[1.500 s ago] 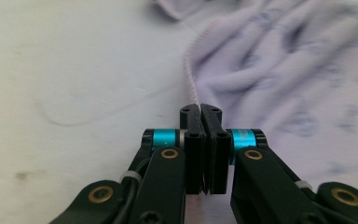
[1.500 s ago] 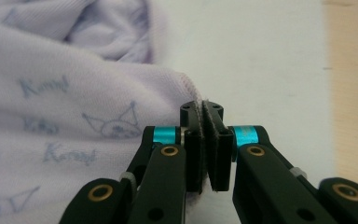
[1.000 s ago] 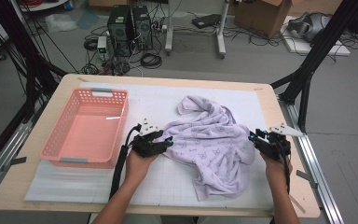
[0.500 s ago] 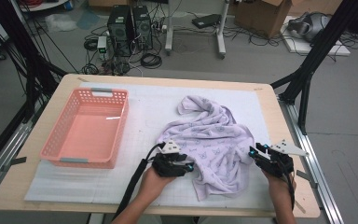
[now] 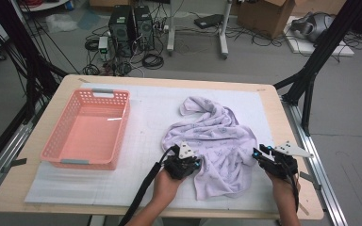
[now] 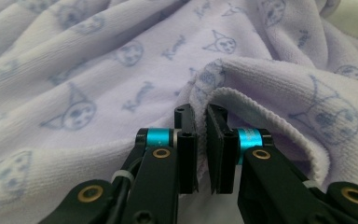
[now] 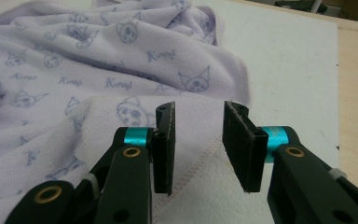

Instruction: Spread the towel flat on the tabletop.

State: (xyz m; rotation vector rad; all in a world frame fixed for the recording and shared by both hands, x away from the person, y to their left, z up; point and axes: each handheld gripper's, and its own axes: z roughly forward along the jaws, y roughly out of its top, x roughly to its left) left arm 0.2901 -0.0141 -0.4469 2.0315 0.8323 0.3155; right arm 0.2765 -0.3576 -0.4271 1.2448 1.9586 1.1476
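A lilac towel [image 5: 217,136] with cat prints lies crumpled on the white mat, right of centre. My left gripper [image 5: 197,164] sits at the towel's near left side. In the left gripper view its jaws have just been closing, and the left gripper [image 6: 200,112] is shut on a raised fold of the towel's [image 6: 121,70] hem. My right gripper [image 5: 257,155] is at the towel's near right edge. In the right gripper view the right gripper [image 7: 198,112] stands open just over the stitched border of the towel [image 7: 121,60], with nothing pinched.
An empty pink plastic basket [image 5: 82,161] stands on the left of the mat [image 5: 151,113]. The wooden table's right edge [image 5: 287,117] runs close to my right hand. Black frame legs and cables stand beyond the table.
My left hand slid right and nearer the front edge along the towel, and its jaws closed on a fold. My right hand drew slightly toward the front edge.
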